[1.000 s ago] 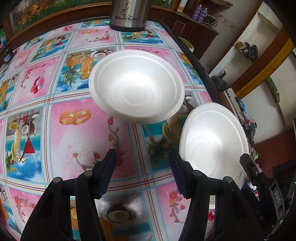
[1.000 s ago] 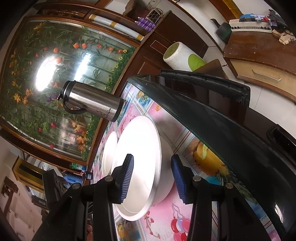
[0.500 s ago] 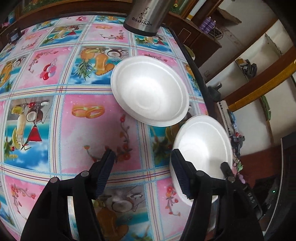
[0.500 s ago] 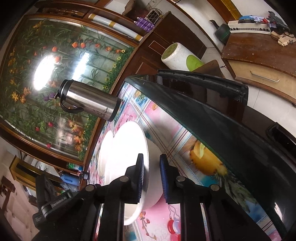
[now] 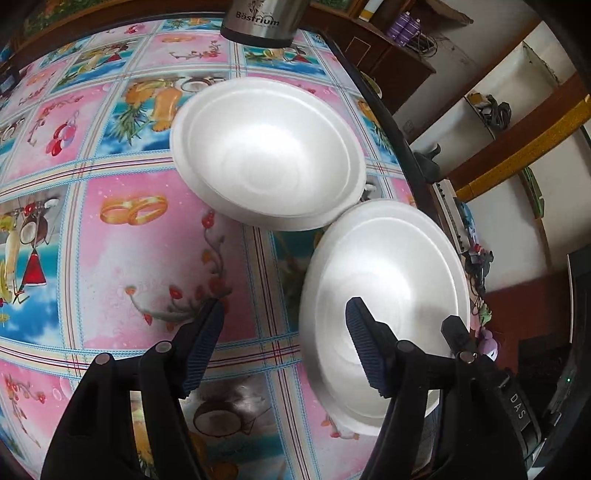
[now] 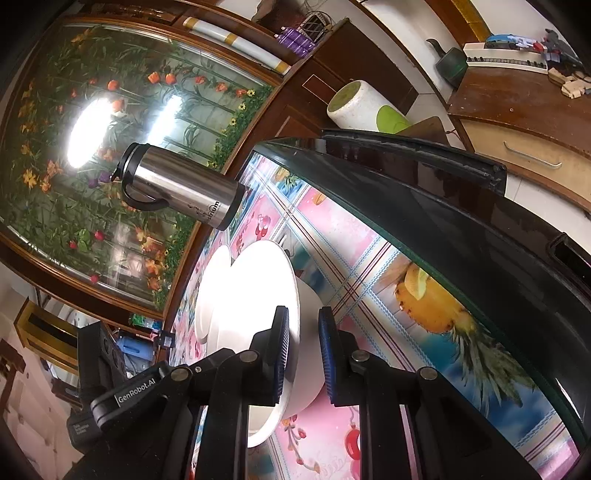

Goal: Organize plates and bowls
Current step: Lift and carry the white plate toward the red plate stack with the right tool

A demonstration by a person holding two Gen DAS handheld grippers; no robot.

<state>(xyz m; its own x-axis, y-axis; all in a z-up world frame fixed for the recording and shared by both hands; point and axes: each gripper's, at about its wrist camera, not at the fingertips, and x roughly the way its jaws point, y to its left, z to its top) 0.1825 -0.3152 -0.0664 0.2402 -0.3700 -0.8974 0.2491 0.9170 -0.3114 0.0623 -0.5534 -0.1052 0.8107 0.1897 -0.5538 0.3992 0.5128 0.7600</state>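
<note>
Two white foam bowls are on the fruit-print table (image 5: 110, 221). The far bowl (image 5: 269, 155) rests flat. The near bowl (image 5: 384, 288) is tilted at the table's right edge, its far rim against the far bowl. My right gripper (image 6: 303, 314) is shut on the near bowl's (image 6: 258, 291) rim, one pad inside and one on the outer wall. It also shows in the left wrist view as the right gripper (image 5: 458, 339) at that rim. My left gripper (image 5: 284, 306) hovers with its jaws opening. The near bowl's left rim lies between them, and neither pad presses on it.
A steel thermos (image 5: 262, 18) stands at the table's far edge behind the bowls, and the thermos (image 6: 181, 184) also shows in the right wrist view. The table's dark rim (image 6: 424, 206) runs close on the right, with shelves and a cabinet (image 6: 524, 122) beyond it.
My right gripper's jaws have closed onto the near bowl's rim, and that bowl now sits tilted. My left gripper's jaws have spread wider, and its right finger now hangs over the near bowl.
</note>
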